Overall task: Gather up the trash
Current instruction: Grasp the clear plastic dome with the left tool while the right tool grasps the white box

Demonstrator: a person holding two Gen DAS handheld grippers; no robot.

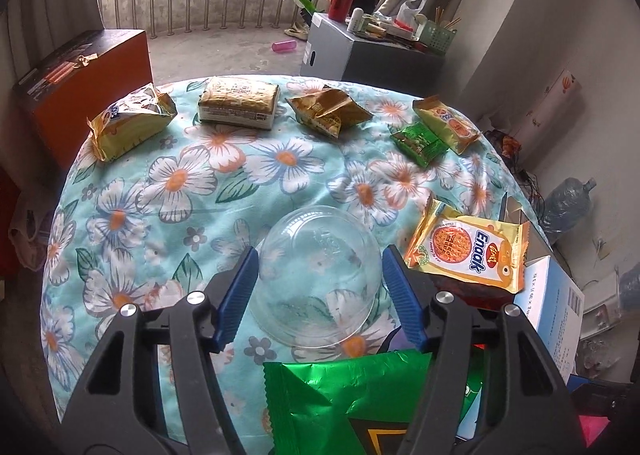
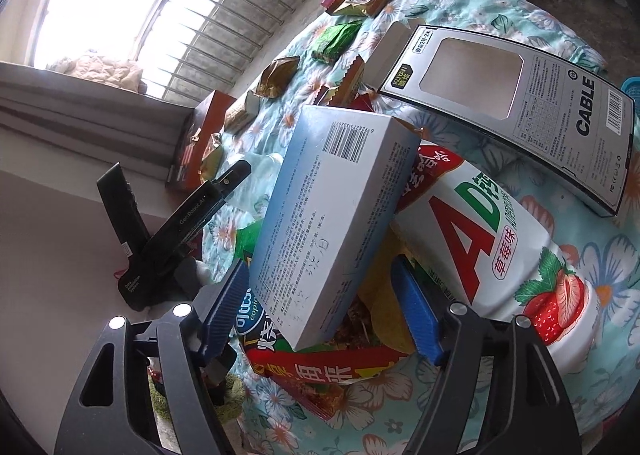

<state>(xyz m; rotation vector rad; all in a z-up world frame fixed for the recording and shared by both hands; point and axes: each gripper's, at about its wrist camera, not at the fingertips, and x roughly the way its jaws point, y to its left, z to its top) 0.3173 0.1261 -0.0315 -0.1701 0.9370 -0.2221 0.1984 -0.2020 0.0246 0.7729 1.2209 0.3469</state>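
In the left wrist view my left gripper (image 1: 320, 291) is open, its blue pads on either side of a clear plastic dome lid (image 1: 318, 275) lying on the floral cloth (image 1: 192, 183). A green foil bag (image 1: 352, 403) lies under the gripper. A yellow Enaak packet (image 1: 468, 251) lies to the right. Several wrappers lie at the far edge, such as a gold one (image 1: 328, 111). In the right wrist view my right gripper (image 2: 324, 307) is open around a white-blue carton (image 2: 332, 223) resting on a pile of snack bags. The left gripper's body (image 2: 192, 215) shows at left.
A white AD strawberry drink bag (image 2: 500, 239) and a grey CABLE box (image 2: 520, 103) lie right of the pile. An orange-brown box (image 1: 84, 87) stands left of the table. A grey cabinet (image 1: 360, 51) with clutter stands behind, by the balcony railing.
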